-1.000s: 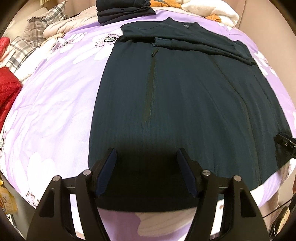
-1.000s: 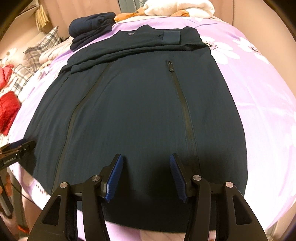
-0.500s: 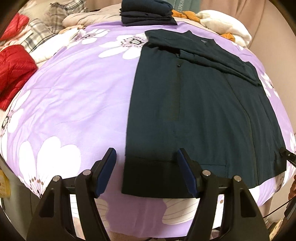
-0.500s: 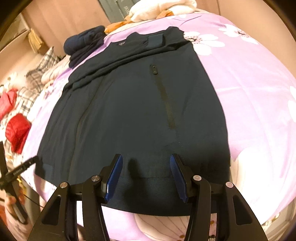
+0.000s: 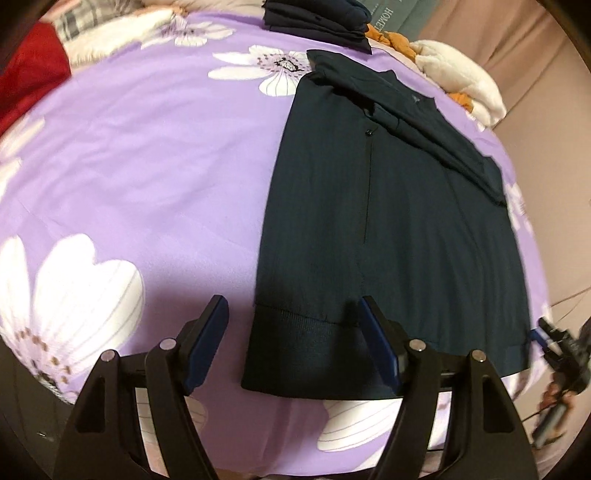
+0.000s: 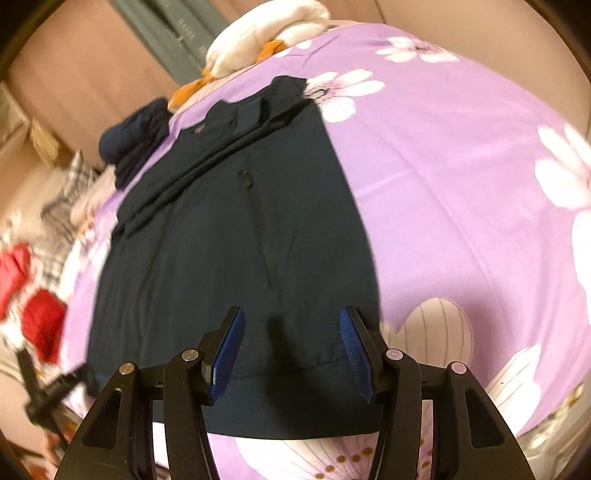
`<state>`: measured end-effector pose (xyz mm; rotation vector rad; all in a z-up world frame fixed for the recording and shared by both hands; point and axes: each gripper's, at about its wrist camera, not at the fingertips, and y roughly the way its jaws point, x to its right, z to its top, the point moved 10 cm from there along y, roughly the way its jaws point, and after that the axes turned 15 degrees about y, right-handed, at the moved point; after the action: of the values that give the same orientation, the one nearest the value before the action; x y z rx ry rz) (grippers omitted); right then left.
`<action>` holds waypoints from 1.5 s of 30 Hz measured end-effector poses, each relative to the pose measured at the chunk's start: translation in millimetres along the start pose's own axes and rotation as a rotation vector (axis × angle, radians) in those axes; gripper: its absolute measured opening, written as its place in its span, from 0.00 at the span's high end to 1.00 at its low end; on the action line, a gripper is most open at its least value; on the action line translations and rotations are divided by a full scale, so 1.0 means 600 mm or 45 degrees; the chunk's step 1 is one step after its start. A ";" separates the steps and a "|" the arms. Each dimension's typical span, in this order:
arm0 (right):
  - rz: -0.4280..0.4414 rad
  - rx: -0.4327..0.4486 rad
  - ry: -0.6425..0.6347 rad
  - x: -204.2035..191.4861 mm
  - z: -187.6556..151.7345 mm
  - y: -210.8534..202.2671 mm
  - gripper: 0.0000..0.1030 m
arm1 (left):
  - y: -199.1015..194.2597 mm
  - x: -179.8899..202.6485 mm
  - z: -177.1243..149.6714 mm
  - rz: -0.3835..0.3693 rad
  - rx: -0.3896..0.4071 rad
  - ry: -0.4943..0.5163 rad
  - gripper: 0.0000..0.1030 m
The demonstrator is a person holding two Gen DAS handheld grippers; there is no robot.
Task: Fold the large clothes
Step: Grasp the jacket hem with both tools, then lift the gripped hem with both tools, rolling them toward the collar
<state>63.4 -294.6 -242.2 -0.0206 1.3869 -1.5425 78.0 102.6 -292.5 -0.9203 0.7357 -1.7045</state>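
A large dark navy garment (image 5: 399, 229) lies flat on the purple flowered bedspread (image 5: 155, 155), sleeves folded across its top, ribbed hem toward me. It also shows in the right wrist view (image 6: 229, 251). My left gripper (image 5: 291, 328) is open and empty, just above the hem's left corner. My right gripper (image 6: 291, 336) is open and empty, above the hem near its right corner. The right gripper shows at the right edge of the left wrist view (image 5: 554, 339); the left one shows at the lower left of the right wrist view (image 6: 48, 391).
A stack of folded dark clothes (image 5: 317, 18) sits at the bed's far end, beside white and orange bedding (image 5: 458, 85). Red clothing (image 6: 40, 325) and plaid fabric (image 6: 62, 206) lie to the left. The bed's near edge is just below both grippers.
Both grippers have drawn back and outward, the left to the garment's left hem corner, the right toward the right corner. The garment has not moved.
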 end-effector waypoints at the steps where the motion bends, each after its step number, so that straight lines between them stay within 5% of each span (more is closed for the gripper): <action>1: 0.004 0.015 0.019 0.005 0.004 -0.005 0.48 | -0.001 0.000 0.002 -0.033 0.004 -0.017 0.30; 6: 0.036 0.011 0.111 0.029 0.013 -0.015 0.43 | -0.003 0.003 0.008 -0.266 0.025 -0.148 0.24; 12: 0.154 -0.122 0.216 0.037 -0.016 0.014 0.42 | -0.003 0.020 0.017 -0.403 0.046 -0.182 0.24; 29: 0.487 -0.302 0.330 -0.013 0.006 0.060 0.42 | 0.041 0.063 0.071 -0.573 0.015 -0.175 0.16; 45: 0.586 -0.388 0.366 -0.002 -0.049 0.018 0.42 | 0.003 0.066 0.013 -0.666 0.025 -0.170 0.24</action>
<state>53.4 -270.9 -259.6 0.3237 1.7013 -0.9703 78.2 64.0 -280.7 -1.2776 0.4054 -2.0684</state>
